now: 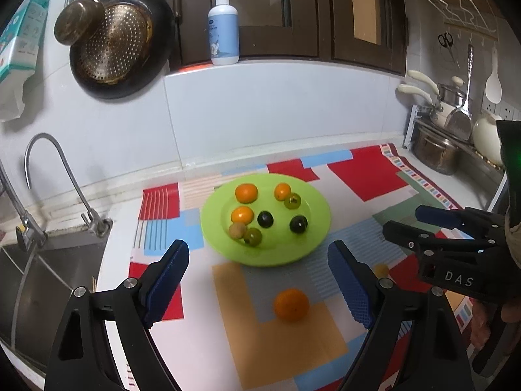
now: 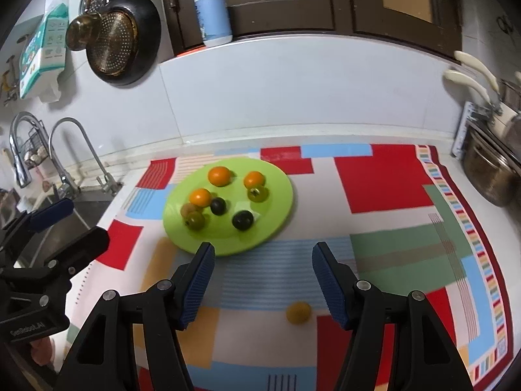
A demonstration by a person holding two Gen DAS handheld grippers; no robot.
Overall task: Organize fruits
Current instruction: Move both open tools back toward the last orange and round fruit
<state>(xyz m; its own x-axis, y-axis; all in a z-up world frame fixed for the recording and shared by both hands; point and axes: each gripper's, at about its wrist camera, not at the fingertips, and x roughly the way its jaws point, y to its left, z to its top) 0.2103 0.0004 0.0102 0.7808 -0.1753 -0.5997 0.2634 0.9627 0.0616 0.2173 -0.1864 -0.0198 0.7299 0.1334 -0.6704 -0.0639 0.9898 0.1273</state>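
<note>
A green plate (image 1: pixel 312 238) (image 2: pixel 280 208) on the patterned mat holds several small fruits: oranges, dark plums and greenish ones. A loose orange (image 1: pixel 290 304) lies on the mat between my left gripper's open fingers, below the plate. A small yellow fruit (image 2: pixel 298 312) (image 1: pixel 381 270) lies on the mat between my right gripper's open fingers. My left gripper (image 1: pixel 259 280) is open and empty; it also shows at the left of the right wrist view (image 2: pixel 71 224). My right gripper (image 2: pixel 263 280) is open and empty; it shows at the right of the left wrist view (image 1: pixel 407 221).
A sink (image 1: pixel 49 277) with a tap (image 1: pixel 49 169) lies to the left. Pans hang on the wall (image 1: pixel 120 42). A soap bottle (image 1: pixel 223 29) stands on the ledge. Pots (image 1: pixel 436 153) stand at the right. The patterned mat (image 2: pixel 390 195) covers the counter.
</note>
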